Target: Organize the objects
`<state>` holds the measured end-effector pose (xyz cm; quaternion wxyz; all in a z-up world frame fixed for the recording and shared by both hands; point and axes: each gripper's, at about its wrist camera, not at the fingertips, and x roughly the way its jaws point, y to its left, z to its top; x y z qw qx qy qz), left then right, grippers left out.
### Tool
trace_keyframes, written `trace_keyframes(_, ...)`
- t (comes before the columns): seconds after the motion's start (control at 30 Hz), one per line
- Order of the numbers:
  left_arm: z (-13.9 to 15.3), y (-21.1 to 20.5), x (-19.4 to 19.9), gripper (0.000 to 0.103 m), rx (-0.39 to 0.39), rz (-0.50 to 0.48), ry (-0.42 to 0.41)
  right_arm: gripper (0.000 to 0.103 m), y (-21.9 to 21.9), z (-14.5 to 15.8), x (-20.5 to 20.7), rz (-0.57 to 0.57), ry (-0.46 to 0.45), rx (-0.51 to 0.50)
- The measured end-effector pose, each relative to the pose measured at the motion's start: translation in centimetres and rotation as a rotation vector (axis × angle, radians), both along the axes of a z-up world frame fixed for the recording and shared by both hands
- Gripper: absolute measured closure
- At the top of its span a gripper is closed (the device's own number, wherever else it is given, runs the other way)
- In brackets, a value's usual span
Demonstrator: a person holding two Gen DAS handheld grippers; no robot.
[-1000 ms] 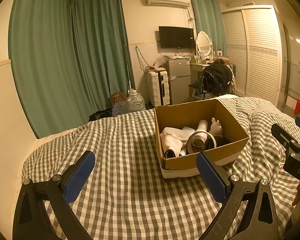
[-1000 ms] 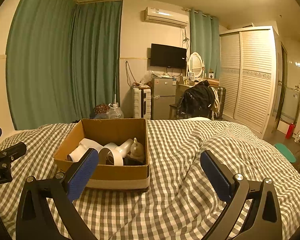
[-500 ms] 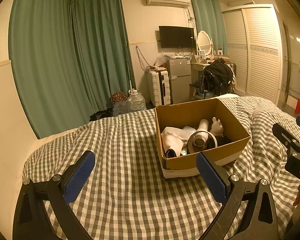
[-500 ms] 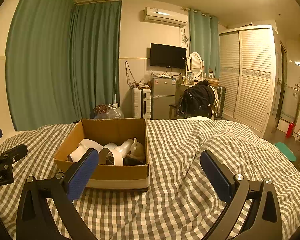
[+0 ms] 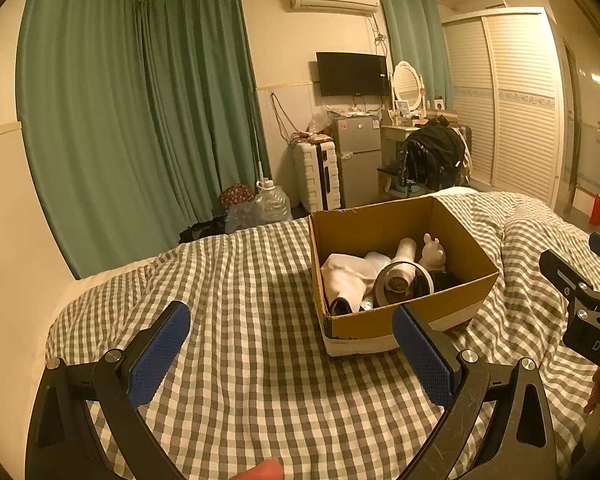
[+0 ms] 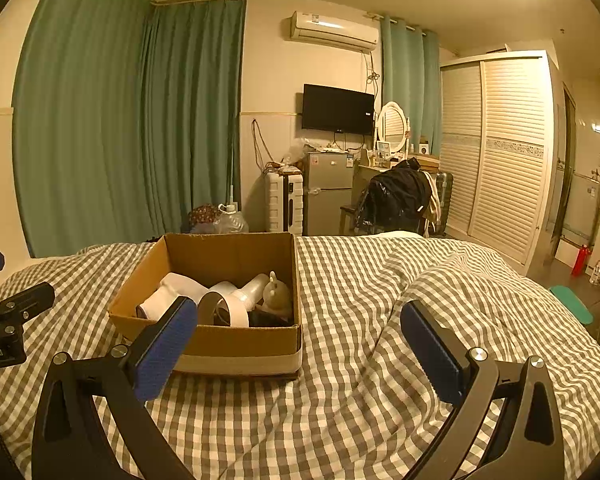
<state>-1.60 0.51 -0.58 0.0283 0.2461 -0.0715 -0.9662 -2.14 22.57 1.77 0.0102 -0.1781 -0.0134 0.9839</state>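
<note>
Partly hidden box (image 5: 404, 320) contents behind wide, empty left gripper (image 5: 290, 354) and right gripper (image 6: 298, 352).

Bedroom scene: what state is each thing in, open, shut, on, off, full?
Cardboard box: open, holding items.
Left gripper: open, empty.
Right gripper: open, empty.
Television: screen dark.
Curtains: drawn shut.
Wardrobe doors: shut.
Small fridge: shut.
</note>
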Motion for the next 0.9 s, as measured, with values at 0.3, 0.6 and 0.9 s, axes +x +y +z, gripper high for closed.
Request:
trace_keyframes(0.3, -0.04, 0.06, 0.03, 0.000, 0.007, -0.003, -0.013, 0.001, -0.14, -0.26, -0.09, 0.003, -0.010, 0.006)
trace_keyframes(0.6, -0.05, 0.08, -0.05, 0.000, 0.007, -0.007, -0.015, 0.001, -0.06, -0.28, -0.08, 0.004, -0.010, 0.006)
trace_keyframes(0.9, -0.06, 0.16, -0.08, 0.000, 0.006, -0.009, -0.015, 0.001, -0.23, -0.40, -0.14, 0.005, -0.012, 0.011)
